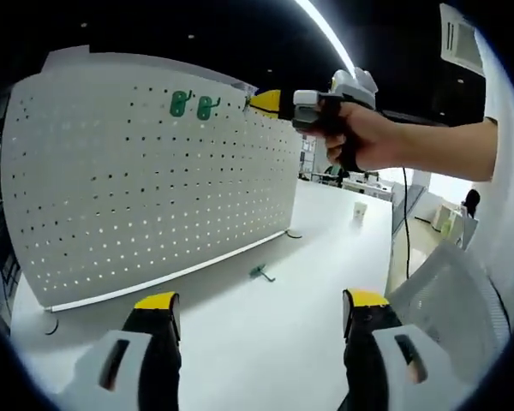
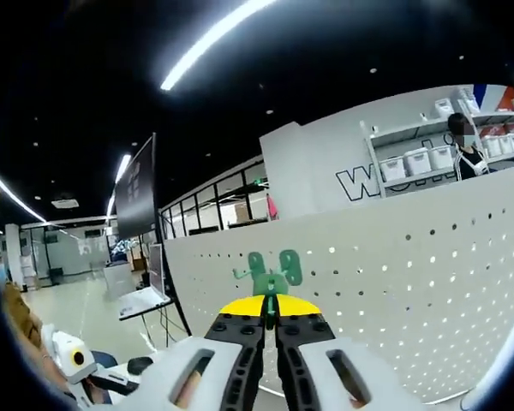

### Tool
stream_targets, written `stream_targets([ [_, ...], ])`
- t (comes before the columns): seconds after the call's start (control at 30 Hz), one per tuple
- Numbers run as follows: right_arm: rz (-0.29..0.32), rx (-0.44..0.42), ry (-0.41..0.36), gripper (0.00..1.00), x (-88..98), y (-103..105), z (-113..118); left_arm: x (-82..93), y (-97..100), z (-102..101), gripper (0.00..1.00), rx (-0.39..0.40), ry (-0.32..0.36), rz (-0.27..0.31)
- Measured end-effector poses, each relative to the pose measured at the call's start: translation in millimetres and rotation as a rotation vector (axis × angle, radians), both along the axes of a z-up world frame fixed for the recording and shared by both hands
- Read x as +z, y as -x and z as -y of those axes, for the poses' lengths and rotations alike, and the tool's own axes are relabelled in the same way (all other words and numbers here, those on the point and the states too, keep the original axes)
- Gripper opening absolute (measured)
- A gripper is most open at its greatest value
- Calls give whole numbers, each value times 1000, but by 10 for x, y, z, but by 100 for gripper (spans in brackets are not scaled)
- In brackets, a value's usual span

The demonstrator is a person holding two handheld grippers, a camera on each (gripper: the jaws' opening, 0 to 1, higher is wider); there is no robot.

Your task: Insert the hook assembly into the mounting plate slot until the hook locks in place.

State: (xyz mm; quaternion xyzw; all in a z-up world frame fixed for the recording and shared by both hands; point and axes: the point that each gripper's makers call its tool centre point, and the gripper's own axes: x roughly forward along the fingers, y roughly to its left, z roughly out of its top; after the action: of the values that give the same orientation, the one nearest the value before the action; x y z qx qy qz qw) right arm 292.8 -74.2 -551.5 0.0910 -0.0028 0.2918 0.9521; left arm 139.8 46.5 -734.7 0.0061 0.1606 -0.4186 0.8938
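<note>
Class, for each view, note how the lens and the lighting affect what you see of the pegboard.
Left gripper view: fisheye bows the white pegboard into a curve; light shines through its lower holes. Right gripper view: the pegboard edge slants, a ceiling strip light glares, and the green hook above the right gripper looks soft.

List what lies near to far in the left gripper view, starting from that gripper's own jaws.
Left gripper, jaws apart → loose green hook lying on the white table → white pegboard standing on the table → two green hooks mounted near its top edge.
</note>
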Motion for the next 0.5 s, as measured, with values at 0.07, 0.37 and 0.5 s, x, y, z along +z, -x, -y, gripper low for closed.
stream_targets([
  [0.07,5,-17,10,0,24,-50,39,-11,18,-21,80,2,-2,-1],
  [0.37,36,-66,58,0,121,-221,115,-18,56,-135,79,26,4,-3],
  [0.5,36,-90,78,0,118,-307,170,1,41,-197,78,40,2,3],
])
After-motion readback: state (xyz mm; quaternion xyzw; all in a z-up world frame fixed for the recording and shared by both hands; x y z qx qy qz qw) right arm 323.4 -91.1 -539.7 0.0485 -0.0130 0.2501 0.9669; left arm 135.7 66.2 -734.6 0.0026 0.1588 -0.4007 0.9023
